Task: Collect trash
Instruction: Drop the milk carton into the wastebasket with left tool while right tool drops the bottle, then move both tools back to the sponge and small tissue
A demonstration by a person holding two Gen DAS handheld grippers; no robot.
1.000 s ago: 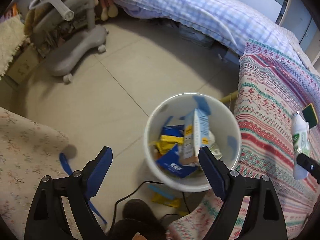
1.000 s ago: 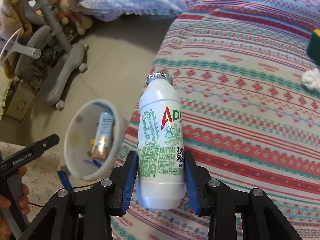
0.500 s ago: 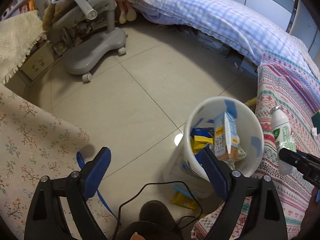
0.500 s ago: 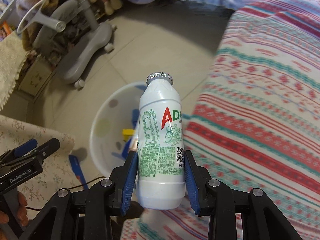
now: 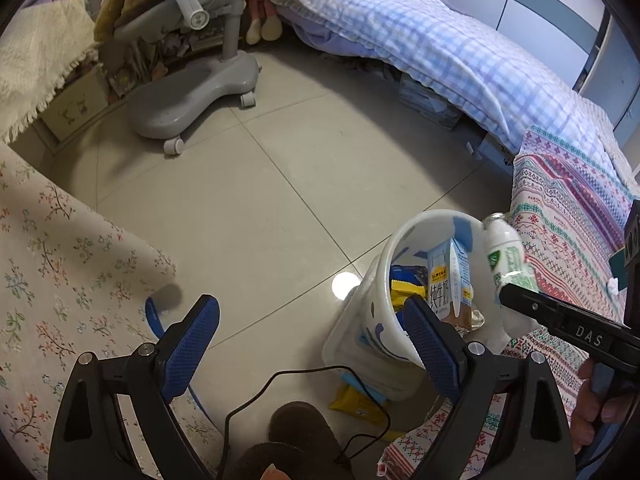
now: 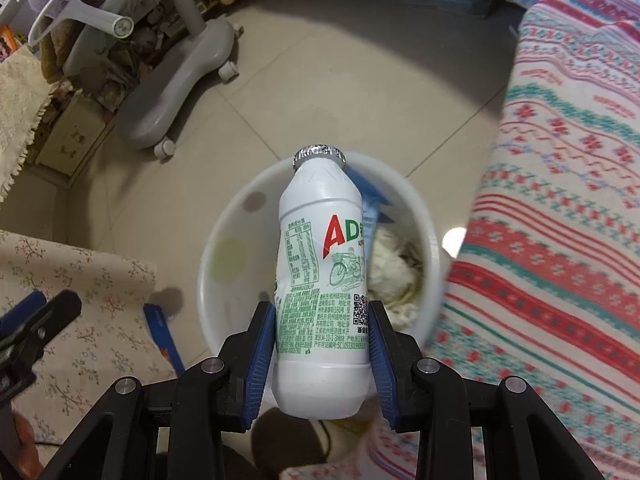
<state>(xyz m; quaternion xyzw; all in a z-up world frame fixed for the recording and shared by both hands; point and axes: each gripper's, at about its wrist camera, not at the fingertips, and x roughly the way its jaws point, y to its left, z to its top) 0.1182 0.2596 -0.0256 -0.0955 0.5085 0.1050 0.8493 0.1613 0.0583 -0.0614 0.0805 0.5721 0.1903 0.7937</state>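
White foil-capped bottle (image 6: 320,280), green print

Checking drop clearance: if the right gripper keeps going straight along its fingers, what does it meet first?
Probably the open mouth of the white plastic trash bin. The right gripper is shut on the white AD drink bottle, whose foil cap leads, near the bin's far rim. Depth is unclear; the cap might clip it.

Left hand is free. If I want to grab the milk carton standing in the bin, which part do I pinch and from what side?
Pinch the carton's top edge, coming straight down through the bin's open mouth. It stands upright against the far wall, its top near the rim, wrappers crowding its base. Close the left gripper across its narrow sides. The bottle in the right gripper hovers there, so wait first.
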